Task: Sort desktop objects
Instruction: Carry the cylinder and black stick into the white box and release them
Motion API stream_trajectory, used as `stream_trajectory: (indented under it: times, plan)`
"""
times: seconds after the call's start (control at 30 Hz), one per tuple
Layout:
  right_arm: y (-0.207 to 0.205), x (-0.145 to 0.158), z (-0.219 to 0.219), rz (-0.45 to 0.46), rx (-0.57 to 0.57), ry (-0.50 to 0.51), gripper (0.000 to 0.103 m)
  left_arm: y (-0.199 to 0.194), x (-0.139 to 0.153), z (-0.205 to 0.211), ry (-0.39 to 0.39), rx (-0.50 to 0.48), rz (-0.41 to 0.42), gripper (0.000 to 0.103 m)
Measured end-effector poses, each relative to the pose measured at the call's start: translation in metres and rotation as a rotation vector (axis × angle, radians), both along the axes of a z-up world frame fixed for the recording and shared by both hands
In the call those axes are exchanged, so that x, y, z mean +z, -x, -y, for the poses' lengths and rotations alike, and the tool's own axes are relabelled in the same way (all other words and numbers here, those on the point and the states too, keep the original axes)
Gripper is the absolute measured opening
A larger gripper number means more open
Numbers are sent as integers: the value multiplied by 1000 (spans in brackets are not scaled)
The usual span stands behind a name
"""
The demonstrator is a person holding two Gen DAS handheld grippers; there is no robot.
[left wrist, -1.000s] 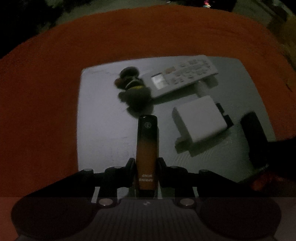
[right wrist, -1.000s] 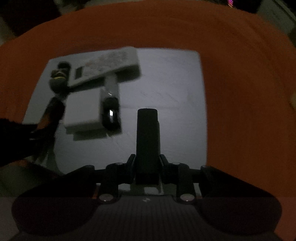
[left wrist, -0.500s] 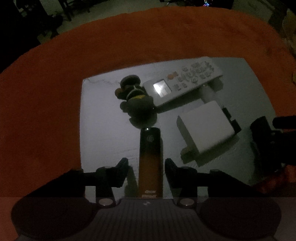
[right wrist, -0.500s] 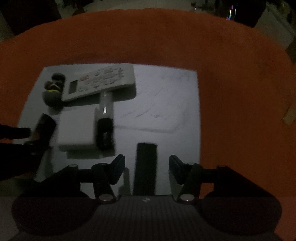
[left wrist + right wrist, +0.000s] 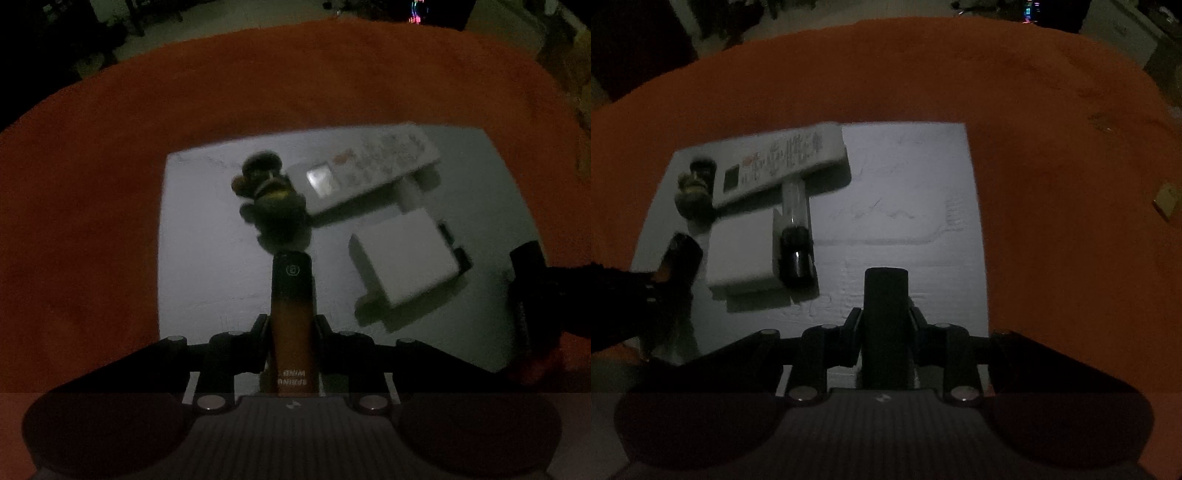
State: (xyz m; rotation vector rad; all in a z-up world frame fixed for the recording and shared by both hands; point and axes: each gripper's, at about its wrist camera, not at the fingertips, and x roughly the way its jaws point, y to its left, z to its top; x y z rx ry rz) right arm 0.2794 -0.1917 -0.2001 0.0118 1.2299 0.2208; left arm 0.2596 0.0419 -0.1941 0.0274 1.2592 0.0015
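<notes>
My left gripper [image 5: 291, 325] is shut on an orange-and-black stick-shaped device [image 5: 292, 306] with white lettering, held over the white board [image 5: 207, 229]. My right gripper [image 5: 885, 321] is shut on a black bar-shaped object [image 5: 885, 306] over the board's near right part [image 5: 905, 206]. On the board lie a white remote control [image 5: 369, 166], a white box [image 5: 402, 258], a dark plush figure [image 5: 273, 199] and a clear tube with a black cap [image 5: 794, 236]. The remote [image 5: 783, 162] and box [image 5: 742, 254] show in the right wrist view too.
The board lies on an orange cloth [image 5: 92, 206] that covers the table. The right gripper's dark body [image 5: 535, 295] shows at the board's right edge in the left view. A small tan object [image 5: 1167, 201] lies on the cloth at far right.
Half a second ago both grippers were open with their objects lying between the fingers. Now both have closed on them again and the view has shifted slightly.
</notes>
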Motion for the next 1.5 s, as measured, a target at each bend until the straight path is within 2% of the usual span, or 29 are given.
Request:
stream_trajectory:
  times: [0.1,0.23,0.27,0.4,0.63,0.83,0.87,1.03,1.17,1.3,1.5]
  plan:
    - [2,22,5,41,-23,-44,28,2,19,-2,22,20,44,21]
    - [18,52,9,193,-78,-45,28,9,48,-6,84,59,125,21]
    - [22,56,10,211,-82,-73,28,11,53,-5,104,56,131,21]
    - [24,67,20,190,-136,-182,28,16,64,0,133,58,136,21]
    - [33,91,20,181,-89,-174,28,32,81,13,152,0,152,21]
    - [58,130,24,221,-36,-218,28,56,106,17,251,-52,218,21]
    - [63,136,23,230,-30,-223,28,61,110,18,269,-55,226,21]
    - [98,164,22,248,-6,-228,28,87,122,27,259,-79,259,21]
    - [133,179,16,247,30,-203,28,115,130,25,281,-91,251,21]
    - [167,189,13,245,64,-209,28,146,130,14,337,-97,204,21]
    - [211,196,10,238,103,-248,28,191,133,0,311,-110,208,21]
